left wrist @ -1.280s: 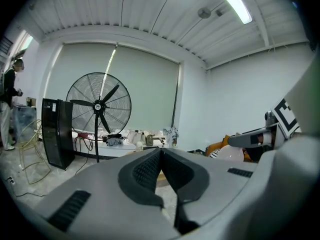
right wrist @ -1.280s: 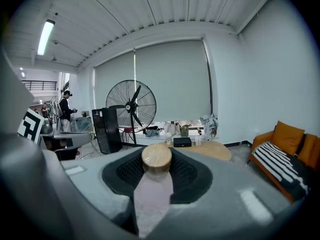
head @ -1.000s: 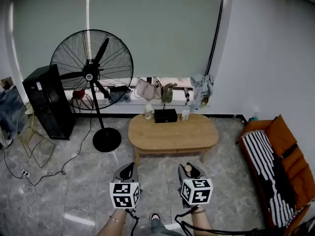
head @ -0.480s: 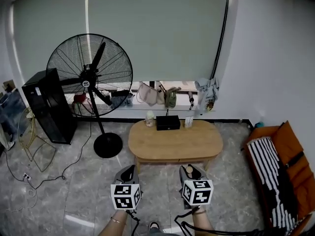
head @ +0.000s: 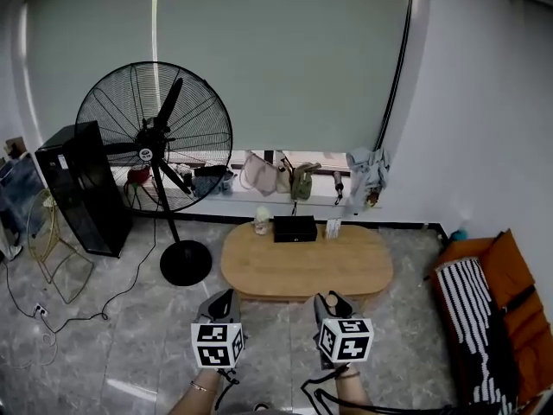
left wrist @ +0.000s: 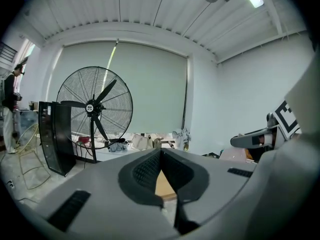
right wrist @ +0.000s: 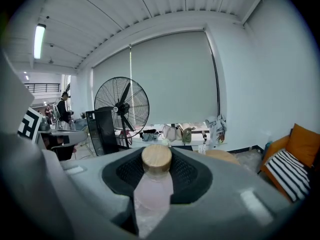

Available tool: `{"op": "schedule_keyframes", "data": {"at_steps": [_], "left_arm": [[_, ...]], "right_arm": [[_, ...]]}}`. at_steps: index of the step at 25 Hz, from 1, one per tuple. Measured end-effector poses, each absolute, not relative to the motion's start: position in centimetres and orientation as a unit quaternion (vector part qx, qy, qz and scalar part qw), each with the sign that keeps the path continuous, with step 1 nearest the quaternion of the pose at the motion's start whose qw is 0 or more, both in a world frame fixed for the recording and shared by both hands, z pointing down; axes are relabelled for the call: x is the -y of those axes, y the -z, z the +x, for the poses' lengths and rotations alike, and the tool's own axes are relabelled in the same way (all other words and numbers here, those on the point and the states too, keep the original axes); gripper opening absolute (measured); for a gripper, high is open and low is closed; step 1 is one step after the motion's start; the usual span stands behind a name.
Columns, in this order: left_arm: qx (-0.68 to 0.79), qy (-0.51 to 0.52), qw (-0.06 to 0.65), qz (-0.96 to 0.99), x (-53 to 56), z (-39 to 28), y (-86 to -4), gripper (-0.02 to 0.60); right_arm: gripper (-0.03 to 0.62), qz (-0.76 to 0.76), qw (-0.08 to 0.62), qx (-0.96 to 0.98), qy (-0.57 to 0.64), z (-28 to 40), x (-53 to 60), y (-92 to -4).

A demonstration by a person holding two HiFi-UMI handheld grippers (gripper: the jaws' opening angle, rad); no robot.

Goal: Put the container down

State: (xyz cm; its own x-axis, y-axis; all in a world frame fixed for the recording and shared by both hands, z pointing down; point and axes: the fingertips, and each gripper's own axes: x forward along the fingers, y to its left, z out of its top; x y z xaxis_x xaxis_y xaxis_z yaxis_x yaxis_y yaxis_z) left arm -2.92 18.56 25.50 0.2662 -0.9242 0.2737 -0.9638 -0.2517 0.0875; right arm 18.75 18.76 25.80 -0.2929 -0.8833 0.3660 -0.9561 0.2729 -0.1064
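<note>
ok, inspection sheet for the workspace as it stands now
surface: oval wooden table, mostly bare.
job's things: pink container with a wooden lid, off the table, not yet set down.
clutter: black box and pale bottle along the table's far edge.
grippers: left gripper fingers together, empty; right gripper closed on the container.
cables: loose cords on the floor at left.
surroundings: standing fan, black cabinet, orange sofa, bags on the sill.
</note>
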Motion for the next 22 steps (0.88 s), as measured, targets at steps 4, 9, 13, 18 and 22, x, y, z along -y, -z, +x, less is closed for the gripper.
{"op": "schedule_keyframes", "data": {"at_steps": [4, 9, 13, 18, 22], "left_arm": [[0.605, -0.083, 0.122, 0.782, -17.2, -3.5, -25.9, -0.006], [0.606, -0.089, 0.129, 0.78, -15.9, -3.3, -26.9, -0.006], [0.607, -0.092, 0.133, 0.778, -14.3, -3.7, -27.4, -0.006], [0.603, -0.093, 0.134, 0.781, -10.8, -4.1, -28.1, -0.006], [0.598, -0.091, 0.13, 0.785, -7.7, -4.5, -27.6, -0.006]], "right_arm": [[0.133, 0.579, 0.12, 0.791, -0.157, 18.4, -17.2, -26.2], [0.133, 0.575, 0.127, 0.791, -0.166, 18.5, -15.9, -27.2], [0.133, 0.573, 0.131, 0.791, -0.17, 18.2, -14.5, -28.0], [0.133, 0.58, 0.132, 0.787, -0.166, 18.1, -11.3, -28.3], [0.133, 0.587, 0.131, 0.782, -0.163, 17.9, -8.3, -27.9]]}}
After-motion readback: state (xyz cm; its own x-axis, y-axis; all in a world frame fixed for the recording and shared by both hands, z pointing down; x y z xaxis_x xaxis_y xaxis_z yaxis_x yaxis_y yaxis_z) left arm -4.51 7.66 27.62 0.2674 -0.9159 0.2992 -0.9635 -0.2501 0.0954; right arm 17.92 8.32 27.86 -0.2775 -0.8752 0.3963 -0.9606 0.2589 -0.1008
